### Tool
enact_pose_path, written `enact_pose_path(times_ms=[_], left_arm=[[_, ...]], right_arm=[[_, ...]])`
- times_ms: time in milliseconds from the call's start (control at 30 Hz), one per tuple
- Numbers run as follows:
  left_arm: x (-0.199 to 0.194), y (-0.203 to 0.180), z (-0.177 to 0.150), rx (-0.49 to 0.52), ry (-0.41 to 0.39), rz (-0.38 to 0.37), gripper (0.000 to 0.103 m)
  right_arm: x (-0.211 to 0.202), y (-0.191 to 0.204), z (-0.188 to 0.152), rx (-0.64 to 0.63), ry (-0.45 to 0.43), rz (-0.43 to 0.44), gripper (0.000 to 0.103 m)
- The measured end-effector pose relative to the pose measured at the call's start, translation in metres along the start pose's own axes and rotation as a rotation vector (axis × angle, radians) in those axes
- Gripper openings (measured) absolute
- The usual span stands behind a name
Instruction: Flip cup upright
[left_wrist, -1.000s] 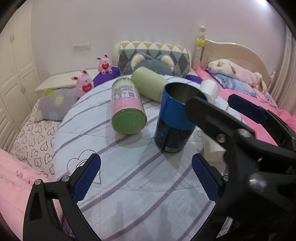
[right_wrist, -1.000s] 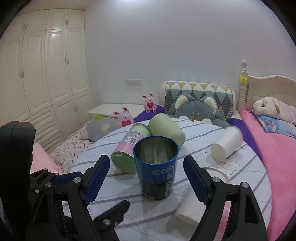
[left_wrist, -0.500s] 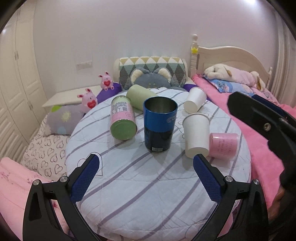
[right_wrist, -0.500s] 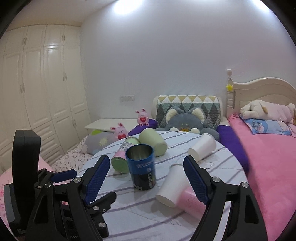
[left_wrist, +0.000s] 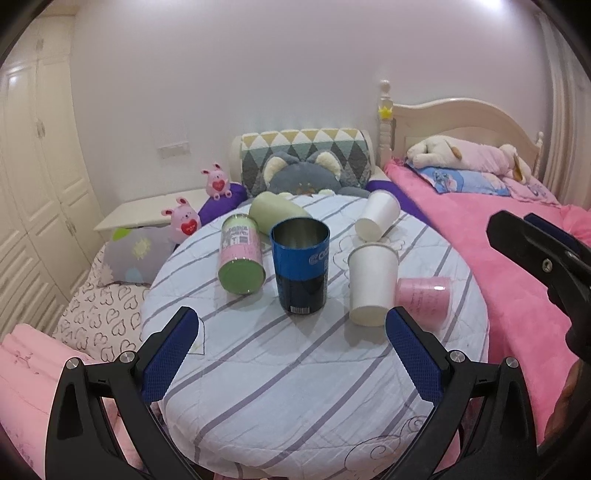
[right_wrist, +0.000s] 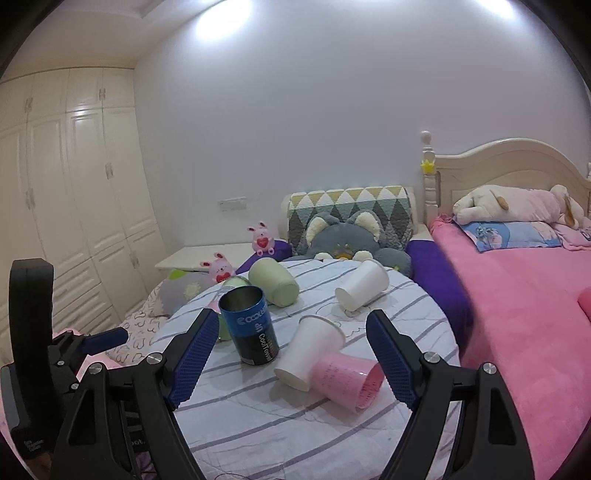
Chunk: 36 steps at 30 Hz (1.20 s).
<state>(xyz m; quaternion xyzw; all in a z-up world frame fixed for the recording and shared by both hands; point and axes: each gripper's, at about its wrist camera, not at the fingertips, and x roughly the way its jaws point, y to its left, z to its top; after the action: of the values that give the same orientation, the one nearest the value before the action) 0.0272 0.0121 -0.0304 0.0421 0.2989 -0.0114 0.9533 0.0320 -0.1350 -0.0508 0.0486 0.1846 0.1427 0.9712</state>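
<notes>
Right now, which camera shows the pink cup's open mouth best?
The right wrist view: the pink cup lies on its side with its mouth toward that camera. The left wrist view shows only its side, partly hidden behind a gripper finger.

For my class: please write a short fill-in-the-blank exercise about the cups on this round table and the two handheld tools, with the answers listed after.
1. The blue cup stands upright with its open mouth facing ____.
2. The pale green cup lies on its ____.
3. The pink cup lies beside the upright ____ paper cup.
4. The left tool and right tool are both ____, holding nothing.

Missing words: up; side; white; open
</notes>
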Motion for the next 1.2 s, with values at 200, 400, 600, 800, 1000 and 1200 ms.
enact_pose_path(times_ms=[200, 400, 600, 800, 1000, 1200], left_arm=[[-0.005, -0.002, 0.005, -0.023, -0.033, 0.020, 0.103], [-0.011, -0.007, 0.010, -0.015, -0.072, 0.024, 0.103], [-0.016, -0.010, 0.013, -0.003, -0.106, 0.020, 0.103], [-0.016, -0.009, 0.014, -0.006, -0.109, 0.025, 0.103], [-0.015, -0.007, 0.015, -0.012, -0.120, 0.029, 0.103], [-0.018, -0.004, 0.013, -0.018, -0.157, 0.027, 0.103]], right_arm=[[-0.010, -0.003, 0.002, -0.026, -0.035, -0.043, 0.083], [-0.013, -0.005, 0.003, -0.060, -0.069, -0.102, 0.083], [-0.015, -0.010, 0.005, -0.051, -0.087, -0.095, 0.083], [-0.015, -0.010, 0.005, -0.051, -0.088, -0.092, 0.083], [-0.015, -0.009, 0.005, -0.054, -0.090, -0.092, 0.083], [-0.015, -0.002, 0.003, -0.073, -0.095, -0.092, 0.083]])
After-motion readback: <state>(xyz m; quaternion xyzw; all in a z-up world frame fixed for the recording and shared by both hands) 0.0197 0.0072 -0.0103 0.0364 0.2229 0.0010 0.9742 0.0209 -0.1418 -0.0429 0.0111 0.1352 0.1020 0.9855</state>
